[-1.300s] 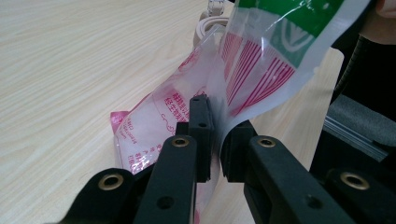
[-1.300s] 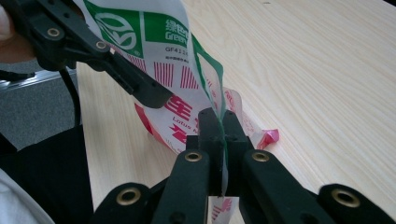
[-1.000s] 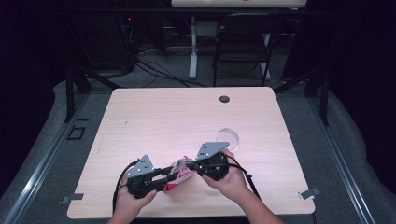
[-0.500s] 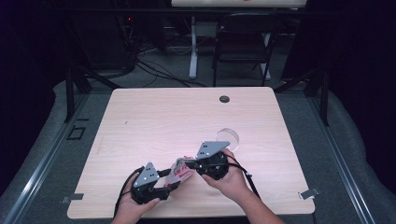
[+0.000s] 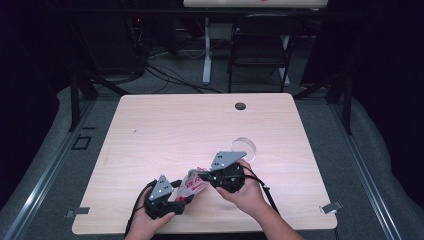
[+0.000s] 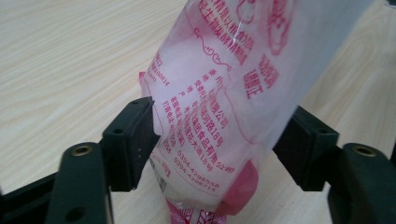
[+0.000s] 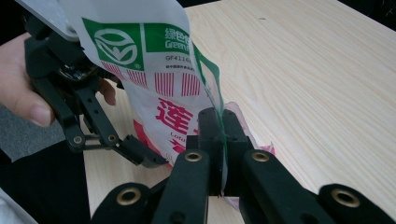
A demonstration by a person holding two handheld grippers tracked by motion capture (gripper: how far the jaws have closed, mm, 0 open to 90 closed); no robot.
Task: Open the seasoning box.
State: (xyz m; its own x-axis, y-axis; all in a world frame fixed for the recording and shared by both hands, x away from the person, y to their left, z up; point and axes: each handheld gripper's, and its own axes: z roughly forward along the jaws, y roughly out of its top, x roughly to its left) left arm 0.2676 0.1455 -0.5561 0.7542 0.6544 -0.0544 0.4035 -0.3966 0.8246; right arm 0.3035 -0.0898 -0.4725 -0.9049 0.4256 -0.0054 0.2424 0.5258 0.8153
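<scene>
A pink-and-white printed plastic bag (image 5: 192, 184) hangs between both grippers near the table's front edge. My right gripper (image 5: 203, 176) is shut on the bag's thin top edge, its jaws pressed together on the film (image 7: 222, 126). My left gripper (image 5: 183, 196) has its jaws well apart, one pressing on each side of the bag's bulky lower part (image 6: 217, 135). The bag (image 6: 224, 88) shows red print on this side, and a green logo (image 7: 112, 44) on the other side. In the right gripper view, one finger (image 7: 140, 156) of the left gripper reaches under the bag. A hand holds each gripper.
A clear round lid or dish (image 5: 244, 148) lies just beyond the right gripper. Near the wooden table's (image 5: 165, 130) far edge is a black grommet (image 5: 240, 106). A chair (image 5: 260, 50) and cables stand on the floor behind.
The left gripper has moved right and slightly toward the front edge, closing the gap to the right gripper. The bag now stands more upright between them. The right gripper has barely moved.
</scene>
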